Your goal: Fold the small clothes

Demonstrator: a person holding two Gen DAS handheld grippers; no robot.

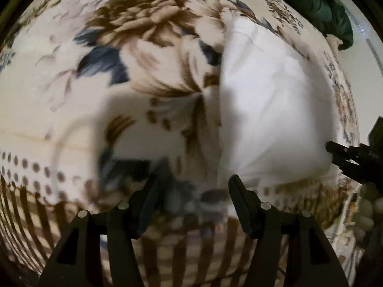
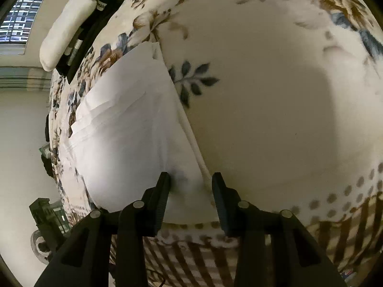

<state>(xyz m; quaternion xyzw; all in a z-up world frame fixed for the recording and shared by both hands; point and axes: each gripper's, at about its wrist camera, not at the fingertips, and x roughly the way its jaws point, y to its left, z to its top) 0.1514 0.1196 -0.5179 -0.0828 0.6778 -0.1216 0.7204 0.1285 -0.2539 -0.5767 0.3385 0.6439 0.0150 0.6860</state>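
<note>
A white garment (image 1: 270,110) lies partly folded on a floral blanket (image 1: 143,47). In the left wrist view my left gripper (image 1: 192,184) is open, over the blanket just left of the garment's near corner, holding nothing. The right gripper (image 1: 335,150) shows at the garment's right edge. In the right wrist view the garment (image 2: 129,138) lies left of centre, and my right gripper (image 2: 190,179) is open with its jaws on either side of the garment's near right corner and hem. Whether the pads touch the cloth is unclear.
The floral blanket (image 2: 263,95) covers the bed, with a dotted and striped border (image 2: 335,203) near me. A dark green cloth (image 1: 316,4) lies at the far right in the left wrist view. A white pillow (image 2: 67,28) and a window (image 2: 19,19) are at the upper left.
</note>
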